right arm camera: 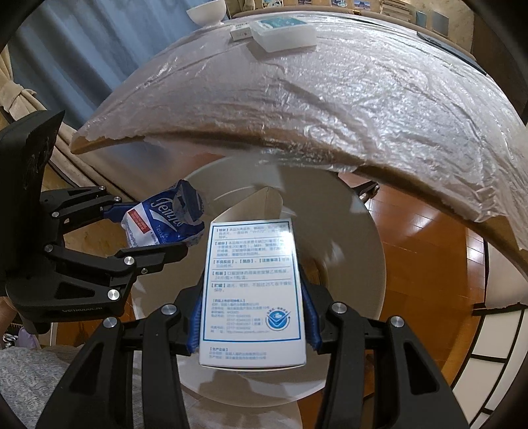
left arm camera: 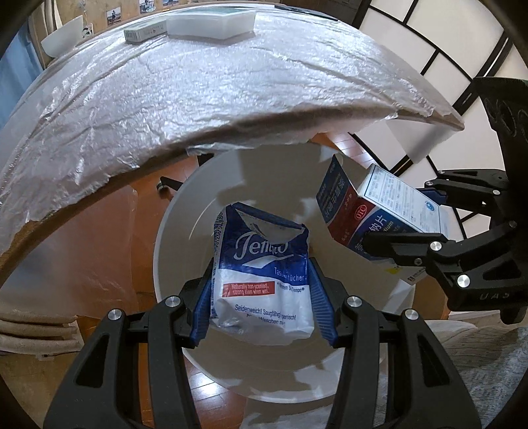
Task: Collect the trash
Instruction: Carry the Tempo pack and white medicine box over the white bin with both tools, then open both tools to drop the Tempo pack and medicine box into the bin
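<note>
My left gripper [left arm camera: 262, 298] is shut on a blue-and-white tissue pack [left arm camera: 264, 267] and holds it over the mouth of a white round bin [left arm camera: 171, 250] on the floor. My right gripper [right arm camera: 252, 313] is shut on a white medicine box [right arm camera: 252, 290] with printed text, also above the bin [right arm camera: 369, 264]. In the left wrist view the medicine box [left arm camera: 379, 211] hangs at the right in the right gripper [left arm camera: 412, 224]. In the right wrist view the tissue pack [right arm camera: 161, 221] sits at the left in the left gripper [right arm camera: 155, 227].
A table under crinkled clear plastic [left arm camera: 198, 85] juts out just above the bin. On its far side lie a white flat box [left arm camera: 211, 23], a small carton [left arm camera: 145, 31] and a white bowl [left arm camera: 62, 36]. Wooden floor [right arm camera: 422, 244] surrounds the bin; a chair caster [left arm camera: 163, 184] stands behind it.
</note>
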Tool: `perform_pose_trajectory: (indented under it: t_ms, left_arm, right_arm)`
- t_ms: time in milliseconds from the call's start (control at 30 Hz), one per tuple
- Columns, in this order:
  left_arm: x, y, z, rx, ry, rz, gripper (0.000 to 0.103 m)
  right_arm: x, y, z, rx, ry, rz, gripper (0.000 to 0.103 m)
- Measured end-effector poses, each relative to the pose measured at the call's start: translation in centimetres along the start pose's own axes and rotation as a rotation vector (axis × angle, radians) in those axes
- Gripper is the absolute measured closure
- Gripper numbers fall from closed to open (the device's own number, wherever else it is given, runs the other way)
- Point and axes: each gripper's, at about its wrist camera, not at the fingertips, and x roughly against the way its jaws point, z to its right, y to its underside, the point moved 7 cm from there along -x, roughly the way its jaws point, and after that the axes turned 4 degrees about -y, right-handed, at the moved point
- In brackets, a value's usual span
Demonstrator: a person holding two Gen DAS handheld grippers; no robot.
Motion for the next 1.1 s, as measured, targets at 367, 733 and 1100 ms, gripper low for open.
perform_pose_trajectory:
  t_ms: [367,733,1100]
  left_arm:
    - [-2.8,0.3,0.7,-0.013,-0.011,-0.03,0.05]
    - [-6.1,0.7,1.5,-0.016,-0.019,-0.061,0.05]
    - [-7.9,0.9,2.0,-0.022,-0.028,-0.097,0.05]
  right_arm:
    - [-1.4,0.5,0.1,-0.008,0.011,-0.026,0.057]
    - [-2.2,1.0,1.5,-0.019,0.02,-0.061,0.057]
    - [-3.1,1.4,3.1,-0.034,0.027,-0.095,0.057]
